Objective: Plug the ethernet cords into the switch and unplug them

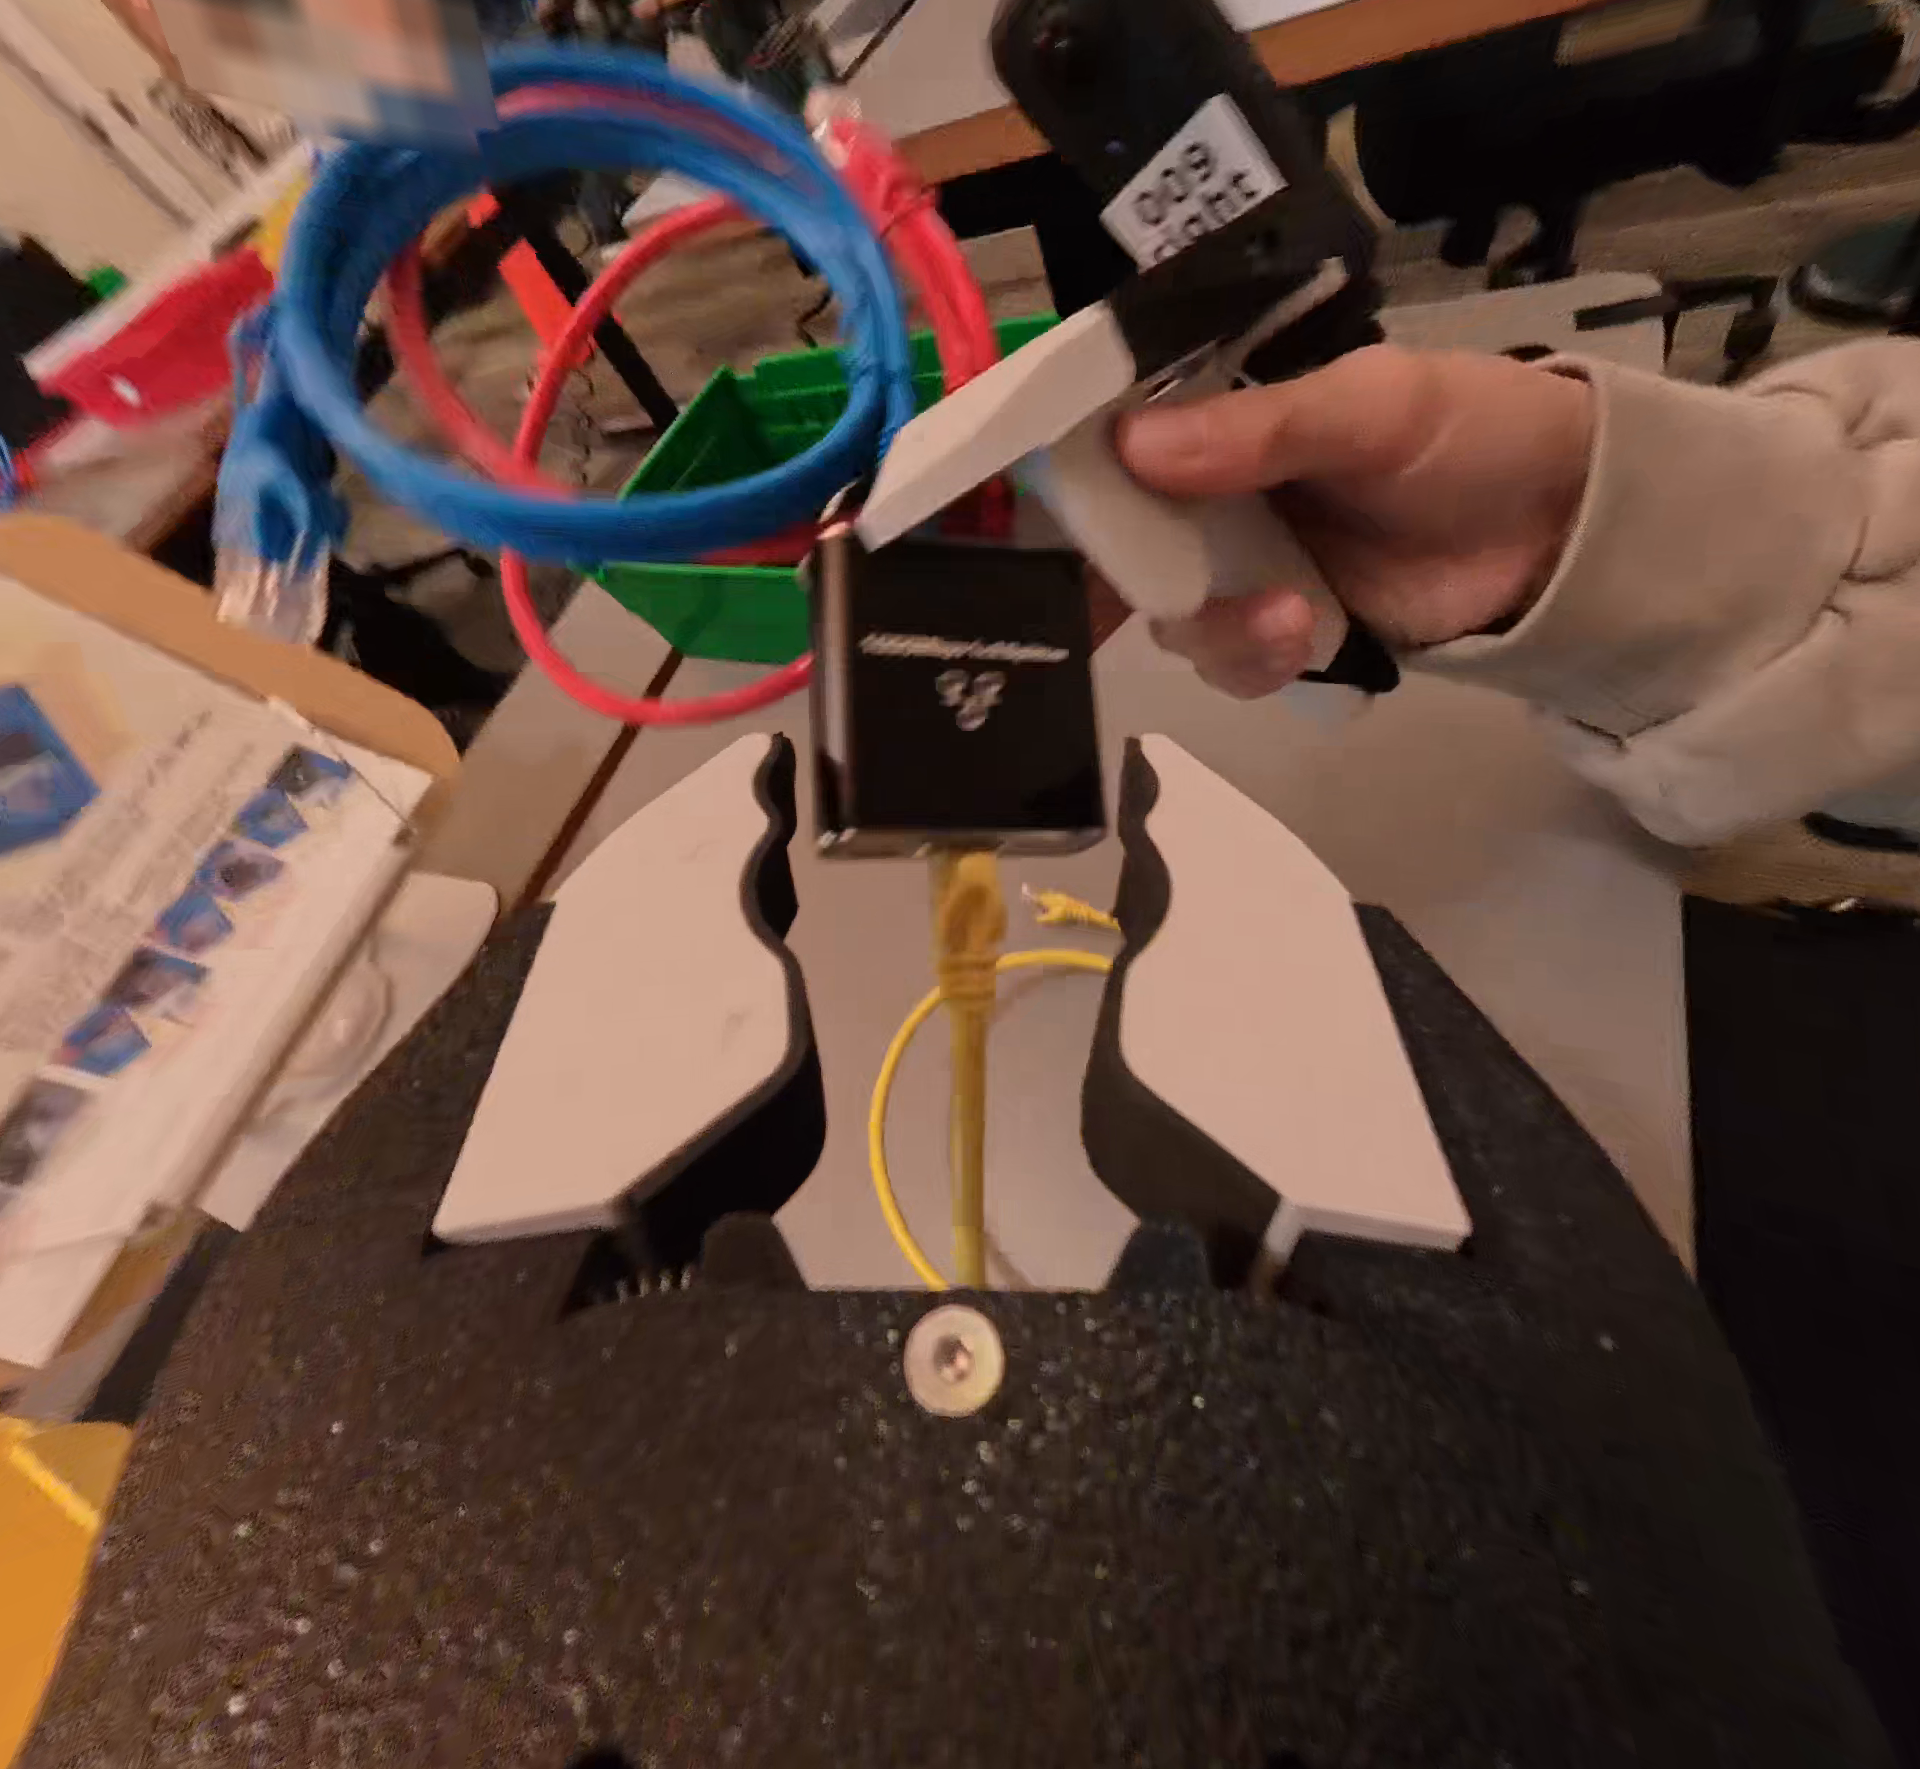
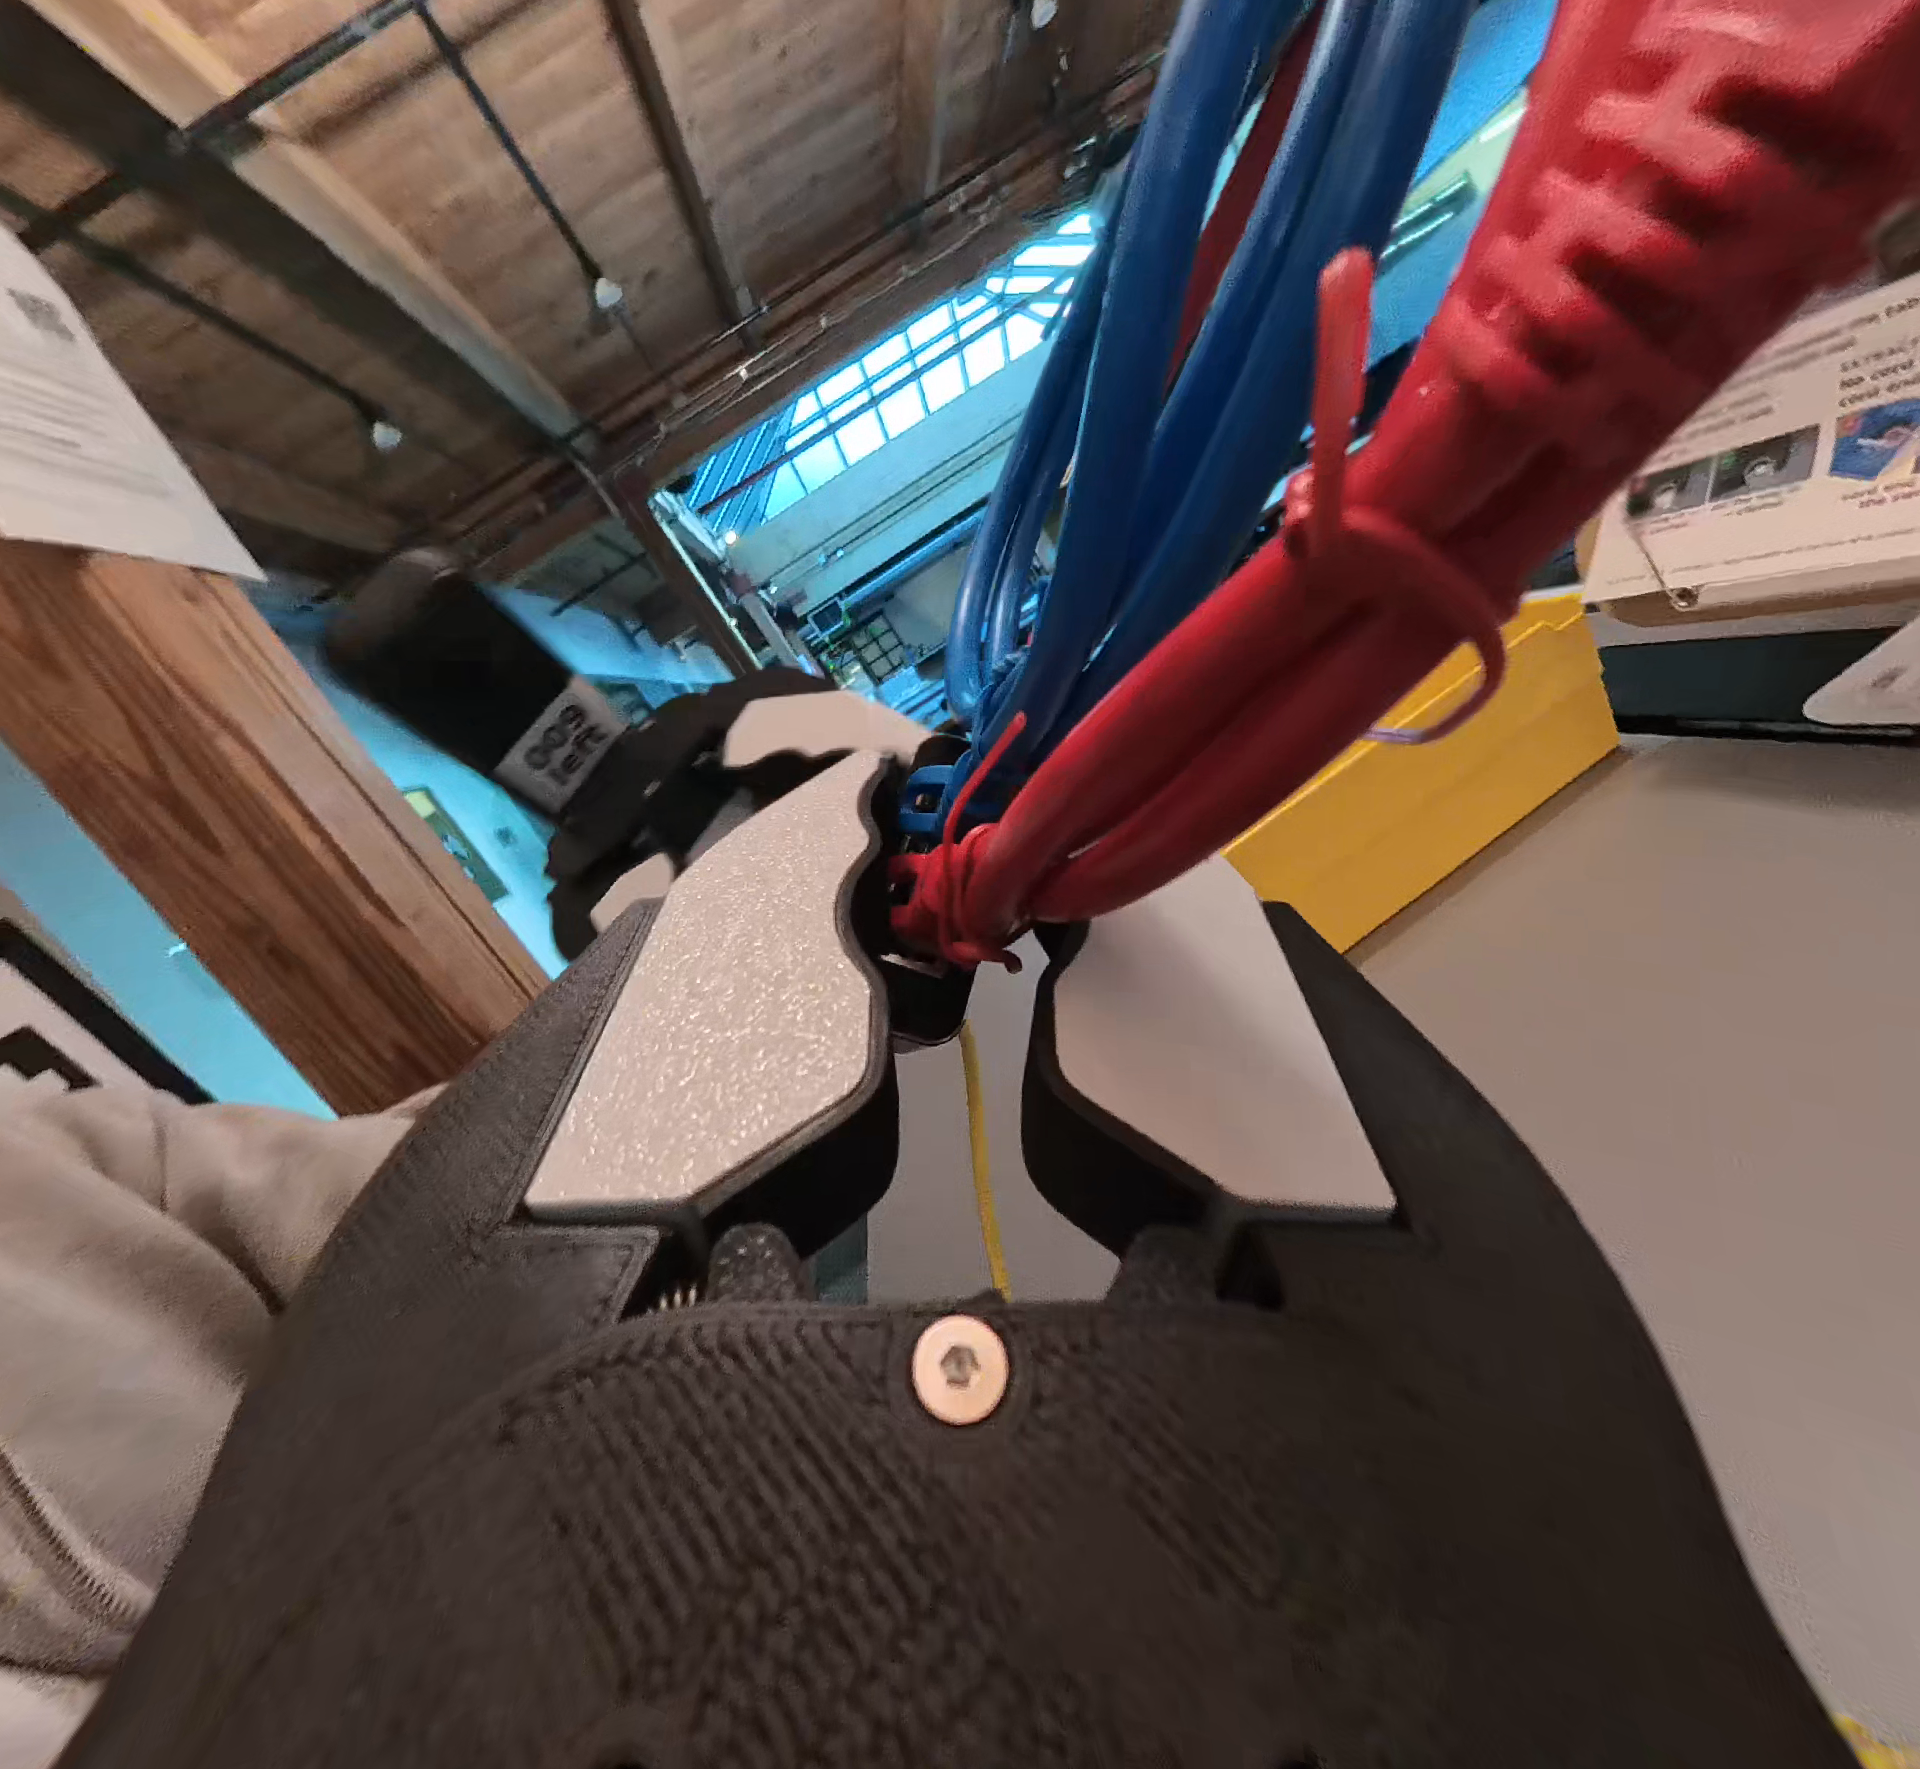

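Observation:
The black switch (image 1: 956, 711) stands on the grey table (image 1: 1455, 940), between the fingertips of my left gripper (image 1: 956, 763), which is open with a thin gap on each side. A yellow ethernet cord (image 1: 971, 950) is plugged into its near side. My right gripper (image 2: 966, 909) is shut on the plug end of the red ethernet cord (image 2: 1195, 784) at the switch's far side. It also shows in the left wrist view (image 1: 935, 472), held by a hand. A blue cord's plug (image 2: 925, 789) sits just above the red one. The blue coil (image 1: 582, 296) and red coil (image 1: 727, 493) hang in the air.
A green bin (image 1: 727, 597) stands behind the switch. A cardboard box with printed sheets (image 1: 187, 888) is at the left. A yellow bin (image 2: 1455, 763) sits by the table's edge. A wooden post (image 2: 208, 836) rises beside the left gripper (image 2: 727, 763). About 4 cm separates my left fingertips from my right.

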